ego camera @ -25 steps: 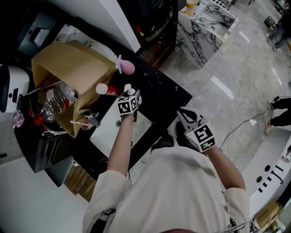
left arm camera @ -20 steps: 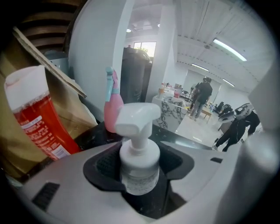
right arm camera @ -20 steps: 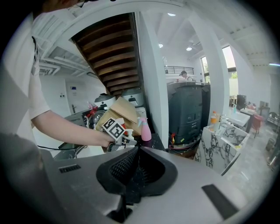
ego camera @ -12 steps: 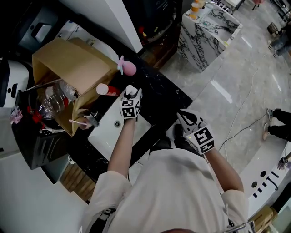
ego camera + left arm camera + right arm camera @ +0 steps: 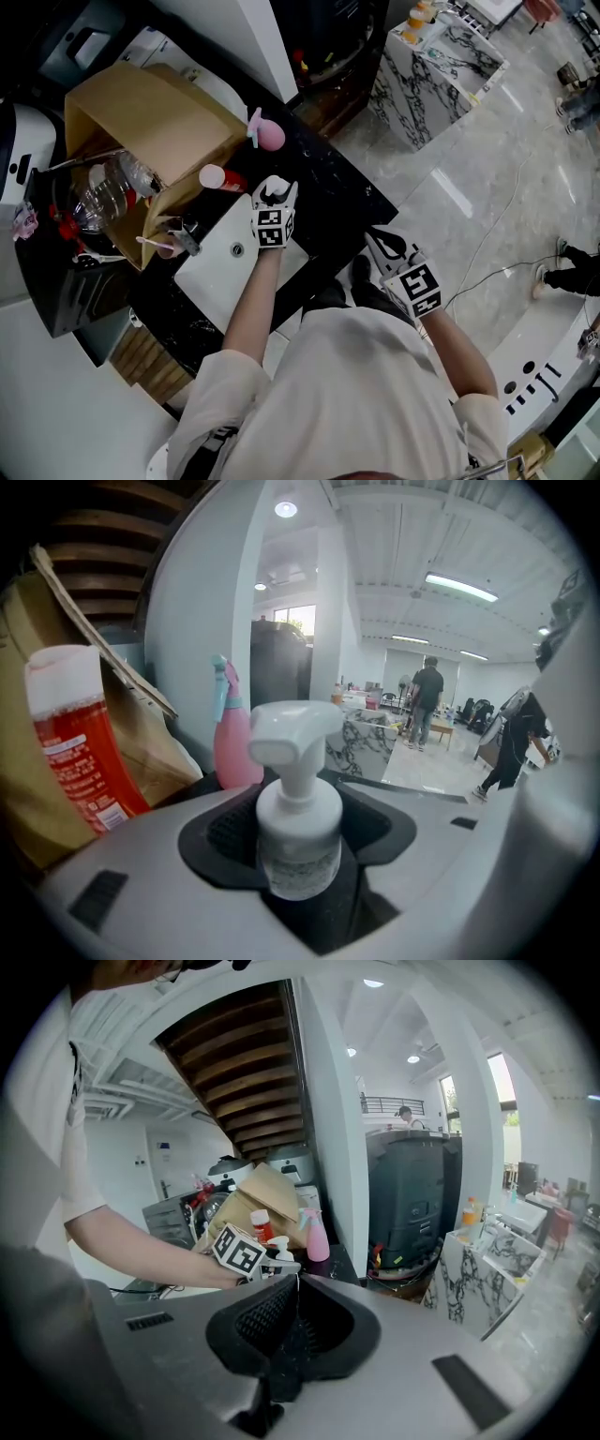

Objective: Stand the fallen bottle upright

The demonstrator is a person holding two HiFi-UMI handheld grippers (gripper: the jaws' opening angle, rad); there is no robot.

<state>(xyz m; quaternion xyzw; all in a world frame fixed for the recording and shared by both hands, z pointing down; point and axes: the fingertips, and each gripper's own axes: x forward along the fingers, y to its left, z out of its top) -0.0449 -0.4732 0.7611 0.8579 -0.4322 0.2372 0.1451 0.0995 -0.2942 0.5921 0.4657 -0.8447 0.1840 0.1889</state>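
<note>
A white pump bottle (image 5: 298,808) stands upright between the jaws of my left gripper (image 5: 300,855), whose dark pads press its sides. Its base is hidden behind the jaws. In the head view the left gripper (image 5: 273,194) holds this bottle (image 5: 272,190) over the black counter (image 5: 328,192), just behind the white sink (image 5: 220,281). My right gripper (image 5: 382,246) hangs off the counter's near edge, shut with nothing in it. In the right gripper view its jaws (image 5: 294,1283) meet, and the pump bottle (image 5: 280,1248) shows far ahead.
A red bottle with a white cap (image 5: 223,178) stands left of the pump bottle against an open cardboard box (image 5: 141,117). A pink spray bottle (image 5: 268,135) is behind, by the white pillar. Clear plastic bottles (image 5: 103,202) lie in the box. A marble block (image 5: 436,61) stands on the floor.
My left gripper has rolled slightly with the pump bottle in it, staying over the same spot on the counter. The right gripper has kept still.
</note>
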